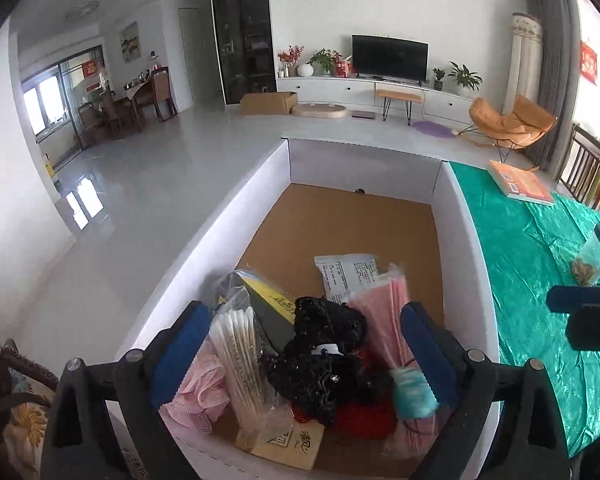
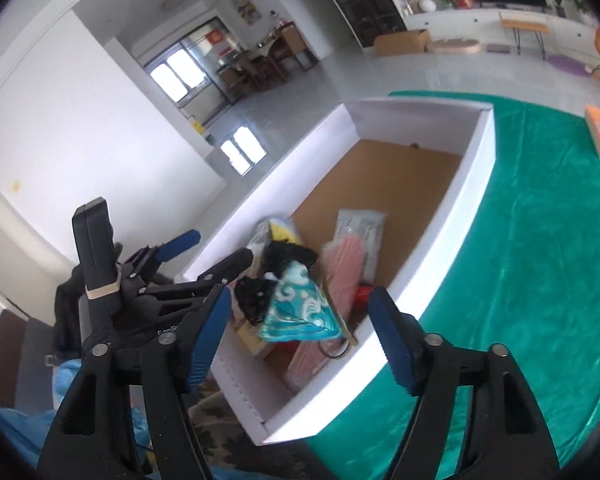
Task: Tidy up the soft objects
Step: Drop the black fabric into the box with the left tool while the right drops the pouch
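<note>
A white cardboard box with a brown floor sits at the left edge of a green-covered table. In its near end lie soft items: a black lace piece, pink packets, a bag of cotton swabs, a pink mesh piece, a white pouch and a teal patterned pouch. My left gripper is open just above this pile, holding nothing. My right gripper is open and empty above the box's near corner. The left gripper's fingers show at the box's left.
An orange book and a clear jar with a dark lid lie on the green cloth to the right of the box. A patterned cushion is at lower left. Beyond is open floor, a TV unit and an orange chair.
</note>
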Motion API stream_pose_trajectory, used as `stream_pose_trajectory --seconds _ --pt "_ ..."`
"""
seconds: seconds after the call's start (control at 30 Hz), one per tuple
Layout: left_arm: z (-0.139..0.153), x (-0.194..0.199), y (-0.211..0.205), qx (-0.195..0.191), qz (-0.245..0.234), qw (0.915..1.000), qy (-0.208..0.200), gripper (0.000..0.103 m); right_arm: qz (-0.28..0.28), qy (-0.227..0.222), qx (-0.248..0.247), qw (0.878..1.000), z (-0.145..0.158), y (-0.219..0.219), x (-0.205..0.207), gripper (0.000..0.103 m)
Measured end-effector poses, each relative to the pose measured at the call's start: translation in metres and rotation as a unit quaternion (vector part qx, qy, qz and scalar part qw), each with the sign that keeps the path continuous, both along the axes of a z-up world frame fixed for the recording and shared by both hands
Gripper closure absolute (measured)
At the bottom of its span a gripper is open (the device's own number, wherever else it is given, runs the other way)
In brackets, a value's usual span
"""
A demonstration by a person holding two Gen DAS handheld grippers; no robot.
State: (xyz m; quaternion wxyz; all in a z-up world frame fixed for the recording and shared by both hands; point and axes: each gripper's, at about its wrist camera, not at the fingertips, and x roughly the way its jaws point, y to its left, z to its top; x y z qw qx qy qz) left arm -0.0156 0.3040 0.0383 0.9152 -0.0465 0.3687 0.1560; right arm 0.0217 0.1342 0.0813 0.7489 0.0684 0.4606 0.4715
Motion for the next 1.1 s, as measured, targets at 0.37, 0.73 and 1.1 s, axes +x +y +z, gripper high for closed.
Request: stream_pose_trajectory --seconds 0.37,0.73,1.1 --pt "0.018 -0.020 -0.013 0.053 0.125 0.9904 -0.025 0.005 -0.010 -0.086 -0.092 0.992 0.004 -0.012 -0.018 0.028" --pt "0.022 -0.025 -0.019 0.073 0.129 0.9890 0.003 0.005 0.005 -0.141 -0.150 0.979 0.009 0.007 -0.044 0.027" --pt "0.019 -0.031 -0.018 0.060 0.123 0.9905 0.009 0.005 0.010 -0.143 -0.171 0.975 0.004 0.014 -0.050 0.027"
